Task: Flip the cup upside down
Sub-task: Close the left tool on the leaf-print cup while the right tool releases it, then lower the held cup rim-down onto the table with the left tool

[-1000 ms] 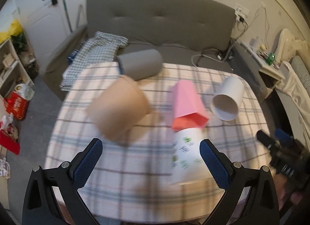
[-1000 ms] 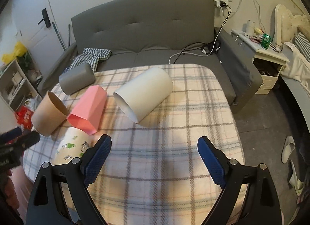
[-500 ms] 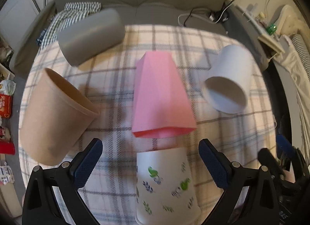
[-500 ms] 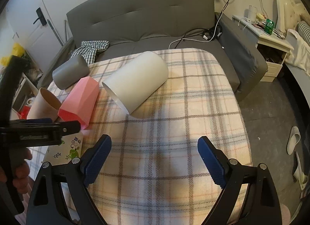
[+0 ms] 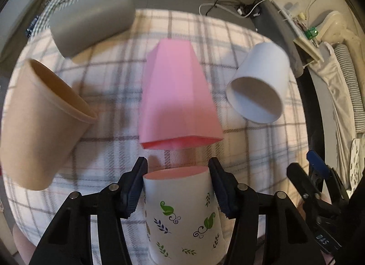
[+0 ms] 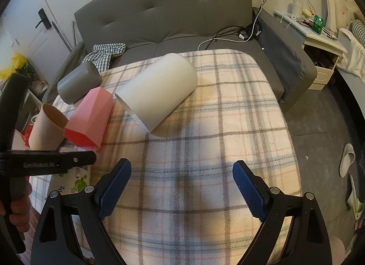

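A white paper cup with green leaf prints lies on its side on the plaid table. My left gripper has closed on it, one pad pressed on each side near its end. Part of the cup also shows in the right wrist view, under the left gripper's black body. My right gripper is open and empty above the table's near right part.
Several other cups lie on their sides: a pink faceted cup, a brown paper cup, a grey cup and a large white cup. A grey sofa stands behind the table, a nightstand to the right.
My left gripper moved forward and down onto the leaf-print cup and its jaws closed on it. My right gripper stayed open and nearly still.
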Available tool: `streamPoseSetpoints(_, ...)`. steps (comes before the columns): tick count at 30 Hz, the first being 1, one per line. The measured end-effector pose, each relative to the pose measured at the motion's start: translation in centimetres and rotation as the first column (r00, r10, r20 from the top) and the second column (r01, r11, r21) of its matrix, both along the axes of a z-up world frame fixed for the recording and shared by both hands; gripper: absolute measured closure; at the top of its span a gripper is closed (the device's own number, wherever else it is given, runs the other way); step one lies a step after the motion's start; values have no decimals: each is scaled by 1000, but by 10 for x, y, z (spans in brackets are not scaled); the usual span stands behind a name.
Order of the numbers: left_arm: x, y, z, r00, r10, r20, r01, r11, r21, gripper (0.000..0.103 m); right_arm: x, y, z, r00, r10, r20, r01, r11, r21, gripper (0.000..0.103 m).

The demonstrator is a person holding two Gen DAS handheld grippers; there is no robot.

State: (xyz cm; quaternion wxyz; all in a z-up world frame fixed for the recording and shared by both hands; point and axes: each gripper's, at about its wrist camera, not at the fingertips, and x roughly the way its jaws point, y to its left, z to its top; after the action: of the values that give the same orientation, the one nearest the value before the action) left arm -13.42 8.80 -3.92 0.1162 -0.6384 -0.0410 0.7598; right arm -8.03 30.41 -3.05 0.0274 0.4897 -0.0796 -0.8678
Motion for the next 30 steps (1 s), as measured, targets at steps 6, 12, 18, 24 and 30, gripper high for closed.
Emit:
streamPoseSetpoints(6, 11, -14, 31, 994, 13, -105, -14, 1000, -7, 47, 5, 2, 4, 1000, -17, -13, 18, 1000, 5, 12)
streamPoseSetpoints(12, 23, -9, 48, 967, 7, -256, -29, 996, -83, 47, 12, 1, 8, 999, -35, -28, 36, 999, 22, 12)
streamPoseSetpoints(18, 54, -10, 45, 883, 13, -469, -97, 983, -156, 47, 18, -3, 14, 997, -41, -63, 44, 998, 55, 12)
streamPoseSetpoints(24, 57, -7, 33, 826, 32, -562, -123, 985, -124, 47, 21, -11, 13, 998, -13, -67, 18, 997, 73, 12)
streamPoseSetpoints(30, 59, -6, 22, 810, 8, -586, -107, 985, -134, 47, 20, -13, 9, 998, -12, -57, 17, 996, 85, 12)
